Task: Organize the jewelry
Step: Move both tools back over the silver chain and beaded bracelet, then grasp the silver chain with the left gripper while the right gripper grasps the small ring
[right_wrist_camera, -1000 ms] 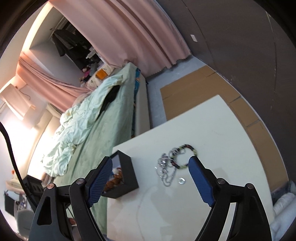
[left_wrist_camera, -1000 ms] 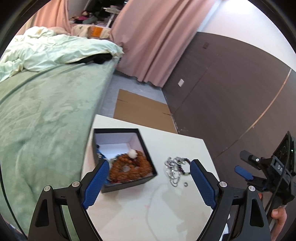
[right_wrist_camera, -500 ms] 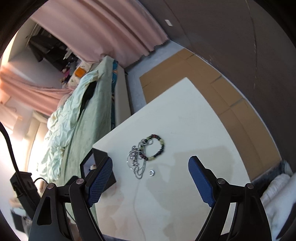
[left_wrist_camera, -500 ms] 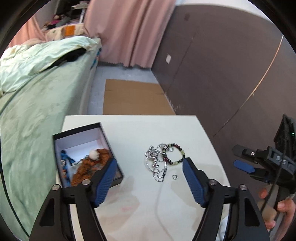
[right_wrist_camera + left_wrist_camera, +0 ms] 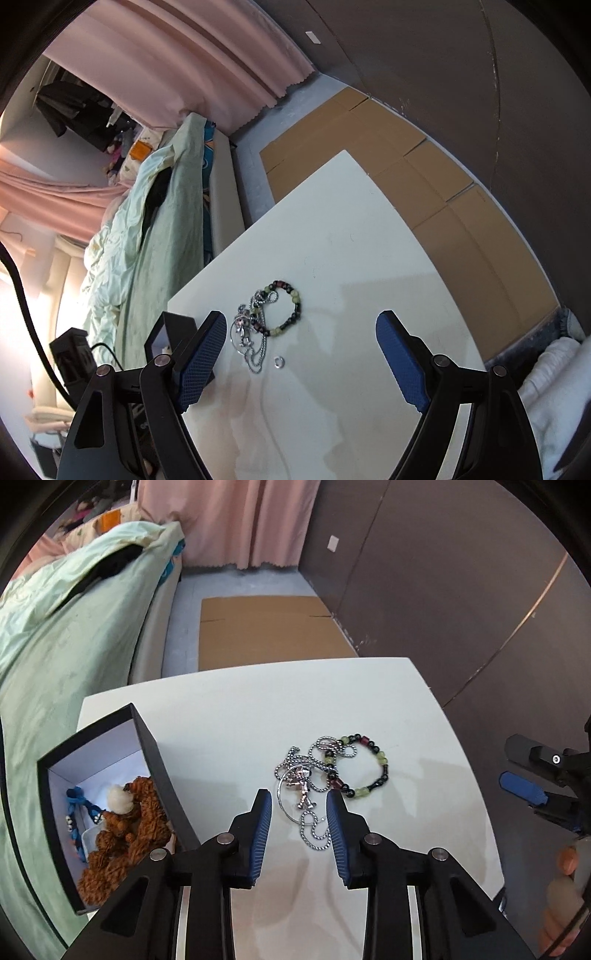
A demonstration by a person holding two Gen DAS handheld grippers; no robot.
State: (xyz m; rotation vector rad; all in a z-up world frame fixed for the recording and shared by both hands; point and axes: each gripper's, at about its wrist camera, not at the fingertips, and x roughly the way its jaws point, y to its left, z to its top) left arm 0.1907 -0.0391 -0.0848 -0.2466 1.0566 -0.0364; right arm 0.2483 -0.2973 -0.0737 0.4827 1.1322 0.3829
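A silver chain necklace (image 5: 304,797) with a pendant lies tangled on the white table (image 5: 236,716), overlapping a beaded bracelet (image 5: 364,766) of green, black and dark red beads. My left gripper (image 5: 299,803) hovers just over the chain's near end, its jaws narrowed but apart, holding nothing. A black box (image 5: 110,797) at the left holds a brown bead strand, a white bead and blue items. In the right wrist view the necklace (image 5: 251,332), bracelet (image 5: 286,308) and a small silver ring (image 5: 278,362) lie ahead of my open right gripper (image 5: 301,350).
A bed (image 5: 66,620) with green covers runs along the table's left side. Flattened cardboard (image 5: 266,627) lies on the floor beyond the table. A dark wall panel (image 5: 443,590) stands to the right. My right gripper's blue finger (image 5: 521,788) shows at the right edge.
My left gripper has swung right from the box to over the necklace and its jaws have narrowed. The right gripper has shifted a little, still wide open.
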